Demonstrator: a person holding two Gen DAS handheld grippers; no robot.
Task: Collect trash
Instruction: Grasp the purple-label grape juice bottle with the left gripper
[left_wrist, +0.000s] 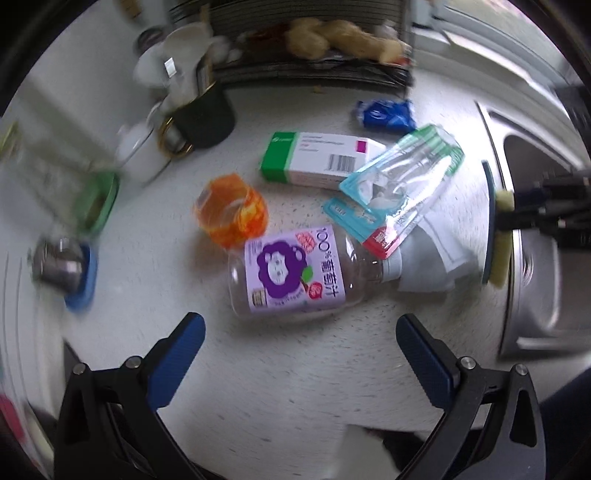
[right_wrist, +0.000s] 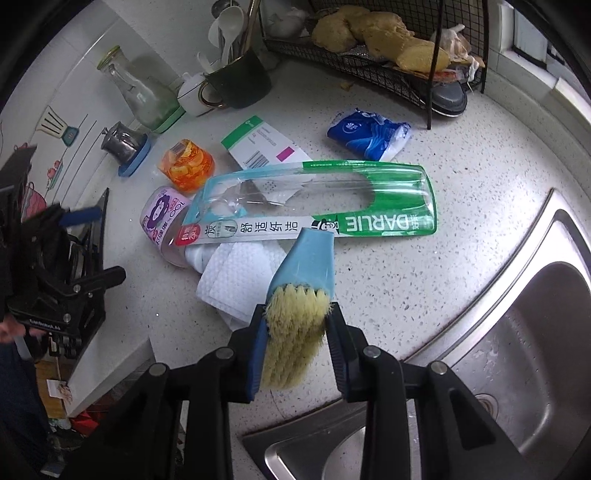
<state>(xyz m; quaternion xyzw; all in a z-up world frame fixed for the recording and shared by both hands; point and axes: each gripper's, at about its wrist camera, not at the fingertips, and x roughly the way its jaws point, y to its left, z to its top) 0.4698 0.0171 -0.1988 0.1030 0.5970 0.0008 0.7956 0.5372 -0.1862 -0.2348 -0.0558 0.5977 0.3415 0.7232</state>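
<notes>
Trash lies in a heap on the speckled white counter (right_wrist: 424, 280). There is a clear juice bottle (left_wrist: 291, 273) with a purple label on its side. Beside it are a green-and-clear toothbrush package (right_wrist: 317, 195), a white-and-green medicine box (left_wrist: 314, 158), an orange plastic cup (left_wrist: 232, 210), a blue wrapper (right_wrist: 369, 134) and a folded white paper towel (right_wrist: 236, 273). My left gripper (left_wrist: 300, 325) hangs open just short of the bottle, holding nothing. My right gripper (right_wrist: 296, 310) is shut on the yellow bristles of a blue-handled brush (right_wrist: 306, 266), whose handle tip rests at the package's edge.
A steel sink (right_wrist: 517, 332) lies to the right of the heap. At the back stand a black wire rack (right_wrist: 391, 77) with ginger, a dark mug (right_wrist: 240, 81) of utensils, a glass bottle (right_wrist: 144, 92) and a small steel pitcher (right_wrist: 122, 142).
</notes>
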